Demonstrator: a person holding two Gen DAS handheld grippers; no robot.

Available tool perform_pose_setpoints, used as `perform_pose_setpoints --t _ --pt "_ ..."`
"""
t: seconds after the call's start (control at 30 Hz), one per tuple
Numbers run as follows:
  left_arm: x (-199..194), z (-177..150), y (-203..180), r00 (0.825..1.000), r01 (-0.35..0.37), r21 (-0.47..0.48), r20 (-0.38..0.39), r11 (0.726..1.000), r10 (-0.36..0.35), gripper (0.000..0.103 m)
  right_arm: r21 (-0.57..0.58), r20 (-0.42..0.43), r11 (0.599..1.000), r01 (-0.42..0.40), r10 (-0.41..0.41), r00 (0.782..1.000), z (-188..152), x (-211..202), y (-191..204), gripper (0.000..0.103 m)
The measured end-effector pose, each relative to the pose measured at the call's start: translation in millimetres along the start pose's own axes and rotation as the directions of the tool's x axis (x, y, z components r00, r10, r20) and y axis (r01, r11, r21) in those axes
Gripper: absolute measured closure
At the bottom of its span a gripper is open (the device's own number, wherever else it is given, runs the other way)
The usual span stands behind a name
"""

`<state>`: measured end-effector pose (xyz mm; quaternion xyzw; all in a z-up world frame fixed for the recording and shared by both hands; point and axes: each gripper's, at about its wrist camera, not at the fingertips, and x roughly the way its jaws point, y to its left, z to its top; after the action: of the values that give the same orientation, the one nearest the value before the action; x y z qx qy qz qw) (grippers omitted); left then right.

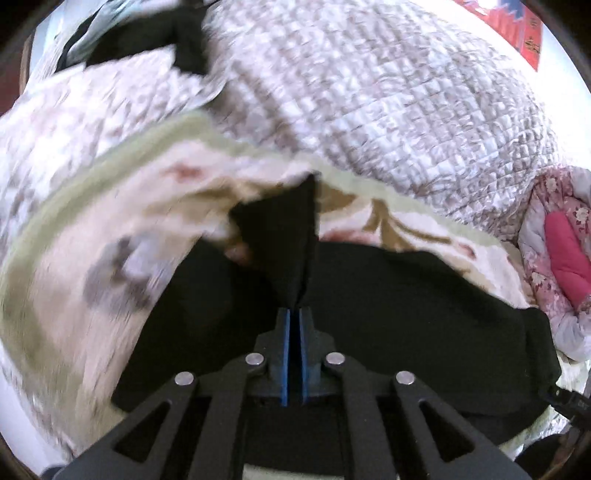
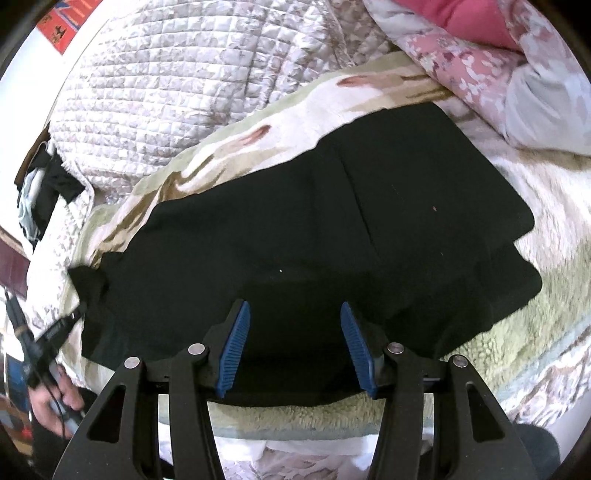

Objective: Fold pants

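- Quilted bedspread [image 2: 155, 92], pale grey-white with square stitching, fills the 10 to 12 o'clock part of the right wrist view.
- Fleece blanket [image 2: 535, 295], cream with green border and floral print, at centre and 4 o'clock.
- Pink floral comforter [image 2: 461, 62], bunched at 1 o'clock, touching the blanket's far edge.
- Red poster [image 2: 61, 31] on white wall, 11 o'clock.
- Dark clothes heap [image 2: 44, 192] at 9 o'clock, beside the bedspread's edge.

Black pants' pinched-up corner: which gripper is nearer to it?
Left. The left gripper is shut on that raised fold of the black pants. The right gripper hangs open over the pants' near edge, gripping nothing.
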<state>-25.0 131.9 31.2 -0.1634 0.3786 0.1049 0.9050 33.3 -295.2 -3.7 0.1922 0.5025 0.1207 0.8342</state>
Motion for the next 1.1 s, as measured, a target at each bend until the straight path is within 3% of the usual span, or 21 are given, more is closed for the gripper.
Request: perform_pose_setpoints --t 0.13,0.27,0.37,0.53,0.77,0.9,1.03,1.1 --pt "12 -10 17 0.998 -0.013 -0.075 -0.07 0.997 0.007 0.09 0.034 0.003 0.999 0.001 -0.001 1.0 -2 -6 -2 0.049" --pt "17 -10 27 0.997 -0.007 -0.134 -0.076 0.991 -0.003 0.065 0.086 0.021 0.996 0.017 -0.019 1.0 -4 -15 -12 0.048" --pt "22 -12 36 0.995 -0.012 -0.176 -0.097 0.984 -0.005 0.064 0.158 0.022 0.986 0.042 -0.046 0.999 -7 -18 -26 0.047" --pt "28 -15 42 0.993 0.0 -0.21 -0.114 0.978 -0.025 0.064 0.278 0.033 0.96 0.003 -0.013 0.999 -6 -17 -47 0.047" --pt "35 -6 47 0.996 0.001 -0.229 -0.09 0.973 -0.022 0.064 0.278 0.151 0.961 0.01 -0.053 0.987 8 -29 -49 0.047" --pt "38 -4 45 0.997 -0.01 -0.213 -0.08 0.977 -0.008 0.065 0.301 0.188 0.954 -0.008 -0.051 0.981 14 -27 -59 0.047" --pt "43 -1 43 0.996 -0.049 -0.21 -0.082 0.977 0.032 0.09 0.334 0.224 0.943 -0.014 -0.065 0.972 19 -26 -66 0.047" --pt "44 -1 46 0.996 -0.052 -0.219 -0.084 0.974 0.034 0.096 0.356 0.231 0.934 -0.03 -0.057 0.971 22 -27 -71 0.049"
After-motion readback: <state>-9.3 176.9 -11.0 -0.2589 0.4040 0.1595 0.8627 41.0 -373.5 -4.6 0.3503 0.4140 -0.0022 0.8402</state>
